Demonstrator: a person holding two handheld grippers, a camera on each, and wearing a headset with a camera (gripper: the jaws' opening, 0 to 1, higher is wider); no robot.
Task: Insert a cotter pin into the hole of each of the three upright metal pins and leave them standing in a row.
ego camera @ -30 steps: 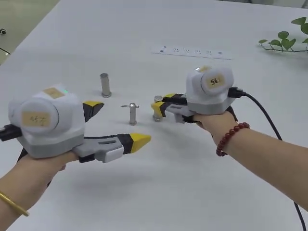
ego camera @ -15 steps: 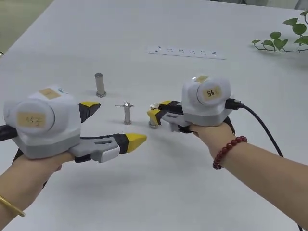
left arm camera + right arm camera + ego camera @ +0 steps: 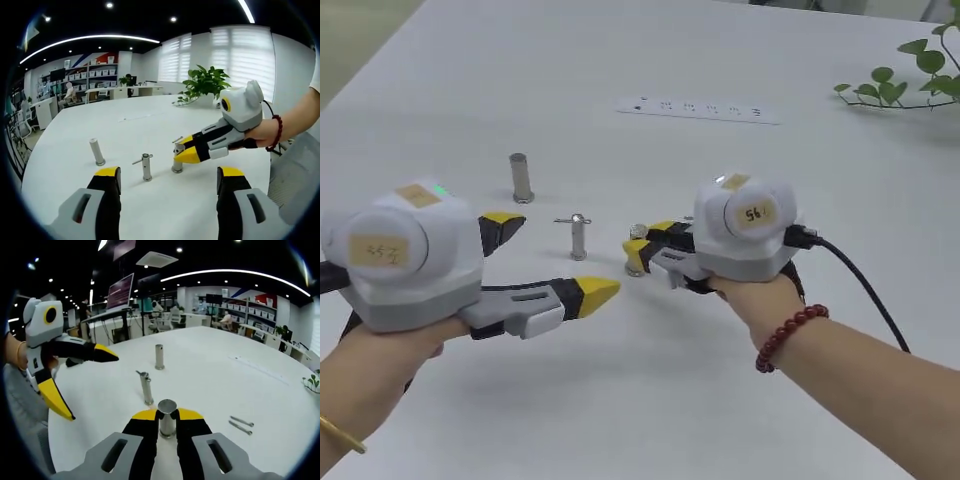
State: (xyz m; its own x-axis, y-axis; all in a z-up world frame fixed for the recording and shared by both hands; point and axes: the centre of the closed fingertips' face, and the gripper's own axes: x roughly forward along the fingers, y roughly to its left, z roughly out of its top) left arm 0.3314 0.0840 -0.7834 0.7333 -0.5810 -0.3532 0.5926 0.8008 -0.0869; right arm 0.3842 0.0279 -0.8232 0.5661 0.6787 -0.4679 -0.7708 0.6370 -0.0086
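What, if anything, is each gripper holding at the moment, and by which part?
The right gripper is shut on a metal pin, clamping its upper shaft just under the top. The left gripper is open, holding nothing.

This is an open-plan office with something of a lab about it. A broad white tabletop [image 3: 650, 400] carries a white power strip [image 3: 698, 108] on its far side, and a leafy green plant [image 3: 207, 82] stands at the far right. Slatted blinds [image 3: 225, 55] cover tall windows behind the plant. Beyond the tabletop, wall shelves [image 3: 92, 75] hold rows of storage bins. The dark ceiling has recessed spotlights [image 3: 109, 5] and a long curved light strip [image 3: 240, 274]. Farther off stand more desks [image 3: 200, 320] with seated people and a large screen [image 3: 122, 290].
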